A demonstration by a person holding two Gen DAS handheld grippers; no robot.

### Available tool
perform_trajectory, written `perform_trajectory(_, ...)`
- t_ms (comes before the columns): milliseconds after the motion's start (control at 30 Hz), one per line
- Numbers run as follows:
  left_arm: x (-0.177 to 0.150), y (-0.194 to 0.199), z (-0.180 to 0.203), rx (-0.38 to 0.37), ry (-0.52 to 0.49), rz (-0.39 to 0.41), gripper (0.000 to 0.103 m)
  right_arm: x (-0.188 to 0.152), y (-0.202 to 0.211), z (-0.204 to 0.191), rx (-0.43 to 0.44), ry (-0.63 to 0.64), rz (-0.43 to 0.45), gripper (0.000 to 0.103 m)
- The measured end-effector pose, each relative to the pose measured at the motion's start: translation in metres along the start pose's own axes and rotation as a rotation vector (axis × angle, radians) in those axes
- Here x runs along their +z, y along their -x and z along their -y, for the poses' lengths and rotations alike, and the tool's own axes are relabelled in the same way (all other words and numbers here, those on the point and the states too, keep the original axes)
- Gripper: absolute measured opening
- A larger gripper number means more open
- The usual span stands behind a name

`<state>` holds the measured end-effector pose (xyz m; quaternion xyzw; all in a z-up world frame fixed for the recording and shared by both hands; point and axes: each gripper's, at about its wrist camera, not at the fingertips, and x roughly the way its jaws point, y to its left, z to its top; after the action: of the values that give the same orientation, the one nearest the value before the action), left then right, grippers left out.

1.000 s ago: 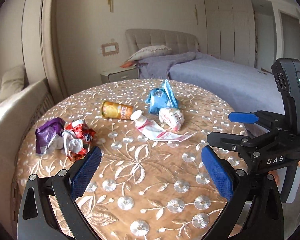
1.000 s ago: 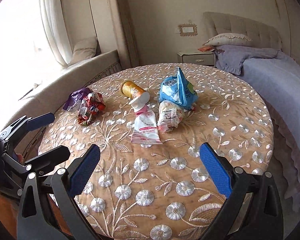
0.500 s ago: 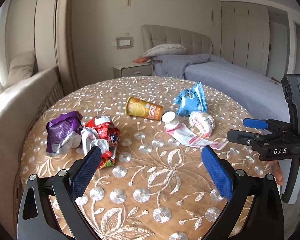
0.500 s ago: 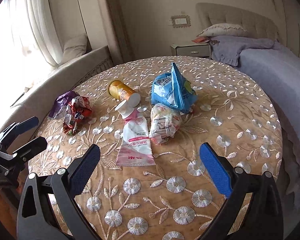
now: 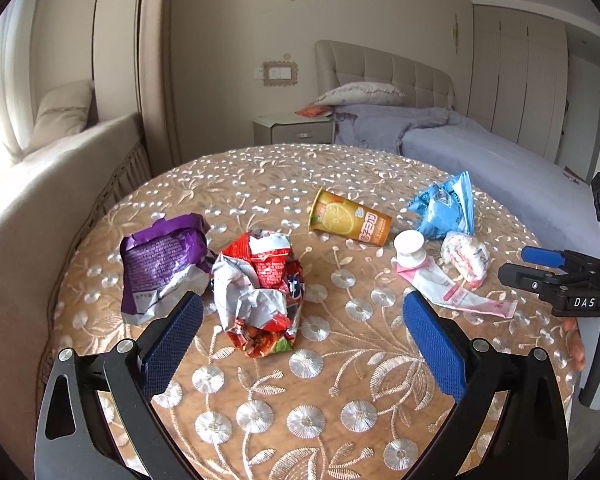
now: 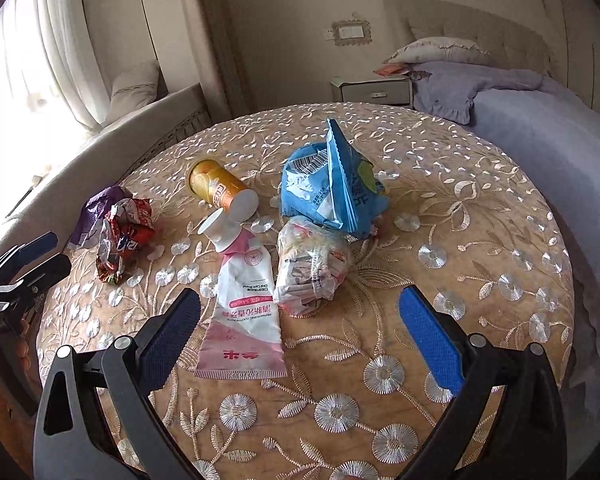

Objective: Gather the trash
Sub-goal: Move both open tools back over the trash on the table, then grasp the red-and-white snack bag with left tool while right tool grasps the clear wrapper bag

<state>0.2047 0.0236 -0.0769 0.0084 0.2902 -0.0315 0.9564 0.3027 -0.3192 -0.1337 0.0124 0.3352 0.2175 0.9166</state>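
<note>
Six pieces of trash lie on the round worktop (image 5: pixel 260 168), which is covered by an embroidered cloth. In the left wrist view a crumpled red wrapper (image 5: pixel 260 292) sits just beyond the gap between the released left gripper (image 5: pixel 302 336), whose blue pads stand wide apart with nothing between them. A purple wrapper (image 5: pixel 162 260) touches the red one at its 9 o'clock. At 1 o'clock from the red wrapper an orange cup (image 5: pixel 350 222) lies on its side, and farther toward 2 o'clock sits a blue bag (image 5: pixel 444 210).

In the right wrist view a pink-and-white tube (image 6: pixel 244 312) with a white cap (the cap points toward the cup) lies just ahead of the right gripper (image 6: pixel 300 334), also spread open and empty. A clear crumpled bag (image 6: pixel 310 268) touches the tube at its 3 o'clock, and the blue bag rests against it at 12 o'clock.

Beyond the worktop at 1 o'clock stands a bed (image 6: pixel 540 128) with a nightstand (image 6: pixel 372 90) beside it; a sofa (image 5: pixel 40 184) lies at 9 o'clock.
</note>
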Motion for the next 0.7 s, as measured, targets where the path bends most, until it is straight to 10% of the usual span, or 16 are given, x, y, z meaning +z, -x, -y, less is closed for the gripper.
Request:
perform_trajectory(433, 0.013, -0.066, -0.036, 0.039, -0.004, -0.155, 0.098, 0.026, -0.060, 0.000, -0.029, -0.045, -0.162, 0.099)
perform_trajectory(567, 0.014, -0.095, -0.045, -0.023, 0.040, -0.271, 0.097, 0.024, -0.067, -0.001, -0.046, -0.044, -0.182, 0.070)
perform_trajectory(600, 0.012, -0.100, -0.045, -0.038, 0.052, -0.290, 0.088, 0.024, -0.067, -0.003, -0.060, -0.031, -0.183, 0.053)
perform_trajectory(700, 0.013, -0.105, -0.045, -0.019, 0.061, -0.290, 0.041, 0.021, -0.062, -0.004, -0.048, -0.033, -0.189, 0.050)
